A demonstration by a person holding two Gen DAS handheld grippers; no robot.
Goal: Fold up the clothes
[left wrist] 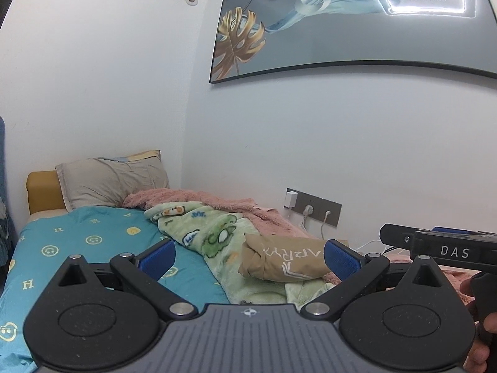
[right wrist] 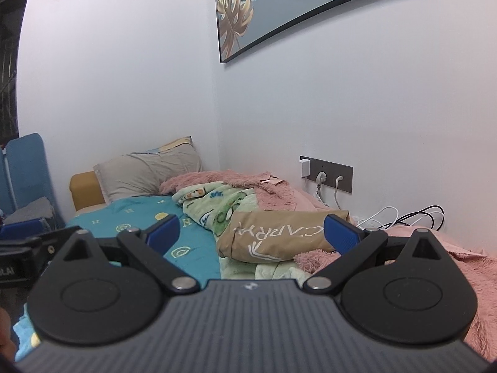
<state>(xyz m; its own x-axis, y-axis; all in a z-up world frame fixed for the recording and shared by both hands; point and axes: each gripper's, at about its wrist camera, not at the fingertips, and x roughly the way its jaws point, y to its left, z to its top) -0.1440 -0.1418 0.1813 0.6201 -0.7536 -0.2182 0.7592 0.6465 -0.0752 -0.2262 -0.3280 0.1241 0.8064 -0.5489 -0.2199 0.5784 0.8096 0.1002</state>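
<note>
1. Left gripper (left wrist: 248,256): fingers spread wide, nothing between the blue pads (left wrist: 157,258). It hangs above the bed, lower centre of the left wrist view.
2. Right gripper (right wrist: 251,233): fingers likewise spread wide and empty. Its black body also appears at the right edge of the left wrist view, marked "DAS", with part of a hand below it.
3. Containers: none can be made out in either view.
4. Task item: a tan garment (left wrist: 284,261) (right wrist: 273,237), loosely bundled and creased, with white lettering printed on it. It lies in the centre of both views, between each gripper's fingers as seen, touched by neither.
5. Support: the garment rests on a green cartoon-print blanket (left wrist: 214,230), which lies crumpled across the middle of the bed.
6. A pink fluffy blanket (right wrist: 435,267) lies to the right, against the wall.
7. A teal patterned sheet (left wrist: 80,236) covers the left of the bed.
8. A grey pillow (left wrist: 108,181) leans on the yellow headboard (left wrist: 42,191), left of centre.
9. A grey wall socket panel (right wrist: 332,175) carries plugs; cables (right wrist: 403,216) lie below it.
</note>
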